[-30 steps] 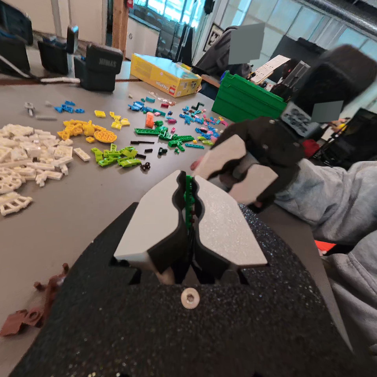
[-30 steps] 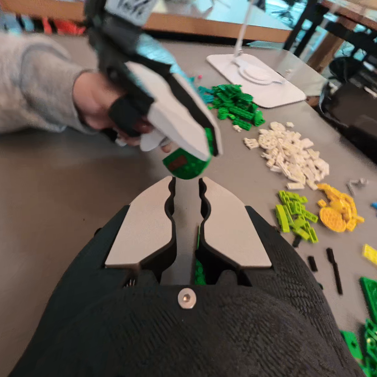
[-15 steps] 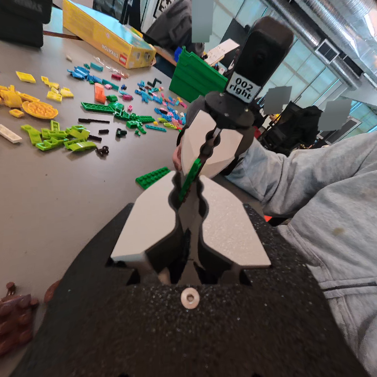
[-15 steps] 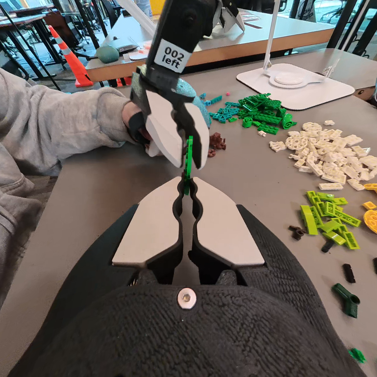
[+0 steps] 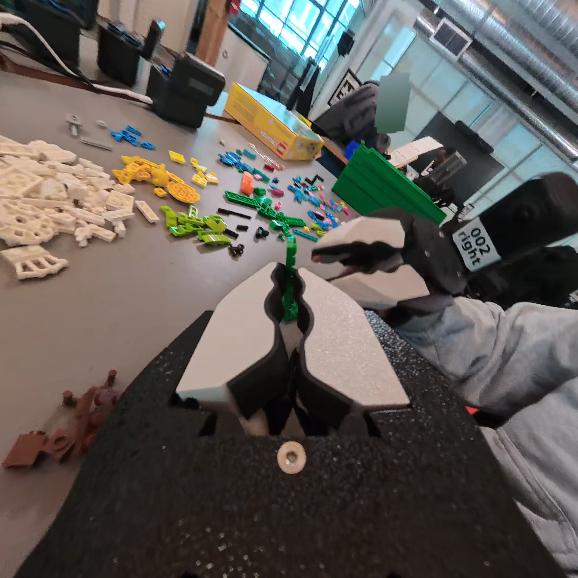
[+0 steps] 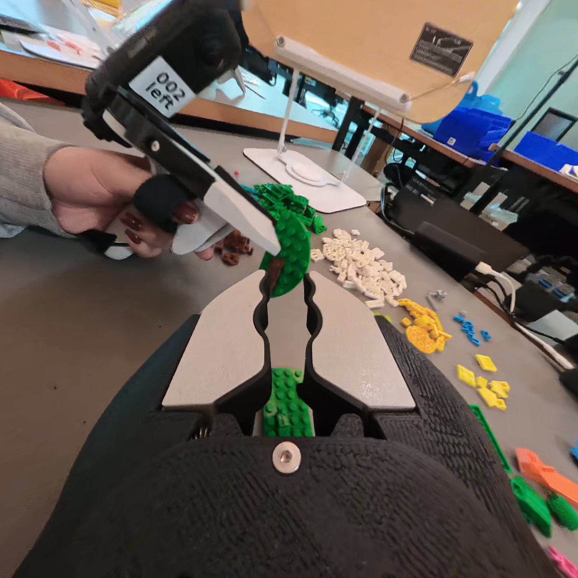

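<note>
My left gripper (image 5: 287,269) is shut on a green round-edged studded plate (image 5: 290,275) that stands edge-on between its pads, above the grey table (image 5: 109,312). In the right wrist view the left gripper (image 6: 275,247) holds this plate (image 6: 294,250) by its upper part, and a brown piece (image 6: 276,269) sits on the plate. My right gripper (image 6: 284,276) is open, its tips just short of the plate's lower edge and not pressing on it. In the left wrist view the right gripper (image 5: 325,259) hangs open and empty to the right of the plate.
Another green plate (image 6: 286,403) lies on the table under my right gripper. Sorted brick piles lie around: white (image 5: 47,194), yellow (image 5: 162,178), lime (image 5: 194,225), brown (image 5: 78,419). A yellow box (image 5: 269,125), a green bin (image 5: 381,190) and a white stand base (image 6: 306,175) lie farther off. Less than 4 cm separates the two grippers' tips.
Half a second ago my right gripper pinched the plate's edge while the left loosened. Now the left is shut on the plate again, and the right has opened and drawn back.
</note>
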Demonstrator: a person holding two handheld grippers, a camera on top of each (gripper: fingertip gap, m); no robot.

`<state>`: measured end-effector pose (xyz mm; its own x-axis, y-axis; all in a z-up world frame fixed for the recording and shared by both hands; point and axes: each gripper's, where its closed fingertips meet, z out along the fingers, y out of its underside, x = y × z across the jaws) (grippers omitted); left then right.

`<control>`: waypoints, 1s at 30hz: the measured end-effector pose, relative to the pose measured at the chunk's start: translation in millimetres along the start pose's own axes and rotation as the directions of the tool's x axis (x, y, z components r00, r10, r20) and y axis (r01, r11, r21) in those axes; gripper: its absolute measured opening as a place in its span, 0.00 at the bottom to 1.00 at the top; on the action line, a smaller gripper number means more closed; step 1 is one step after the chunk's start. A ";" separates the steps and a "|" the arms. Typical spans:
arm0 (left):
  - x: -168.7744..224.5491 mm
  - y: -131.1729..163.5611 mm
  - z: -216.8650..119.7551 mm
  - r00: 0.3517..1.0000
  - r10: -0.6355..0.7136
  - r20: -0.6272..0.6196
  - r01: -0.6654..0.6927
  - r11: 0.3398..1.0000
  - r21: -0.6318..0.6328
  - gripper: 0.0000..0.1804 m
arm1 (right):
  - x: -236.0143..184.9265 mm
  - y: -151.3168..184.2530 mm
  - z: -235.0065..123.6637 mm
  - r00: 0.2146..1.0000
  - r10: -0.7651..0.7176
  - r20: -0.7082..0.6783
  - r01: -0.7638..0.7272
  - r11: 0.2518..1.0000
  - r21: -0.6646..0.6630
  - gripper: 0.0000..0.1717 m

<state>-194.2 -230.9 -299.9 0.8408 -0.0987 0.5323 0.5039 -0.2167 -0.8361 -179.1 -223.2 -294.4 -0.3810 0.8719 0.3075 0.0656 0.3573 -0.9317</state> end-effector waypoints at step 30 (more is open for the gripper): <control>21.8 -11.2 1.6 0.991 0.135 -0.010 -0.132 0.982 0.131 0.02 | -1.8 -7.1 3.8 0.966 -0.158 -0.204 0.164 0.986 0.014 0.01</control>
<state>-181.2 -229.1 -279.2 0.8990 -0.1362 0.4162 0.4100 -0.0721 -0.9092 -182.4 -228.6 -289.0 -0.1907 0.8541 0.4838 -0.0112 0.4910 -0.8711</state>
